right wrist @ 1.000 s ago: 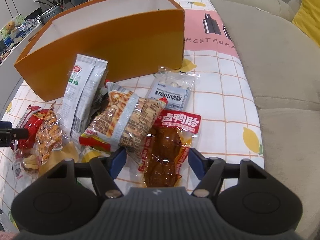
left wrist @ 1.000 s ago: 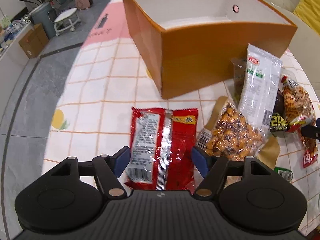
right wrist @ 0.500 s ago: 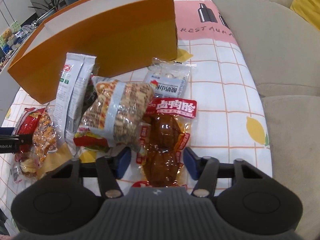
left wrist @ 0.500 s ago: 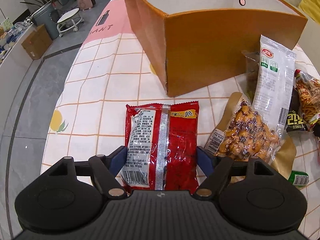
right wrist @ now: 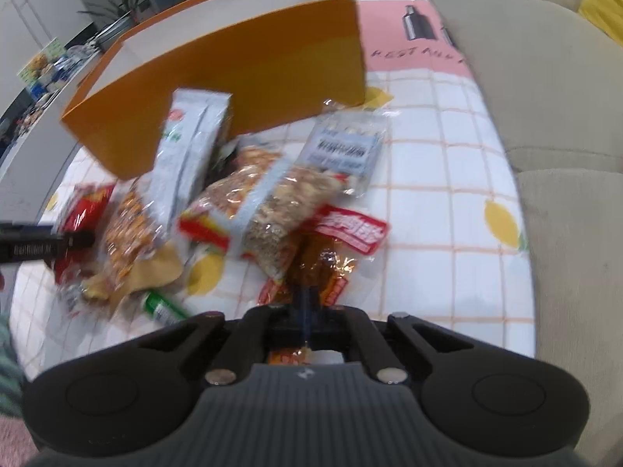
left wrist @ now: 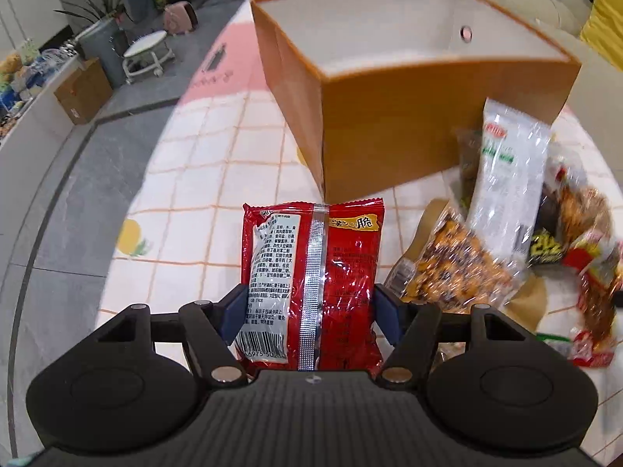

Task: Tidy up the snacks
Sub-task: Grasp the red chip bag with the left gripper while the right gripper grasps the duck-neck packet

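Note:
An open orange box (left wrist: 389,132) with a white inside stands on the checked tablecloth; it also shows in the right wrist view (right wrist: 241,74). My left gripper (left wrist: 309,313) has its blue pads against both sides of a red snack packet (left wrist: 311,272), which is lifted off the table. My right gripper (right wrist: 305,307) is shut on a clear pouch of brown duck meat with a red label (right wrist: 331,249). A pile of snacks lies in front of the box: a white-green packet (left wrist: 506,186), a bag of orange nuts (left wrist: 455,268), a peanut bag (right wrist: 264,198).
A clear white-blue packet (right wrist: 346,151) lies by the box's right corner. A small green item (right wrist: 163,307) lies near the table's front. A beige sofa (right wrist: 545,116) borders the table on the right. The table's left edge drops to a grey floor (left wrist: 78,179).
My left gripper has closed on the red packet and raised it. My right gripper has shut on the duck meat pouch and begun to lift it; both views are blurred by motion.

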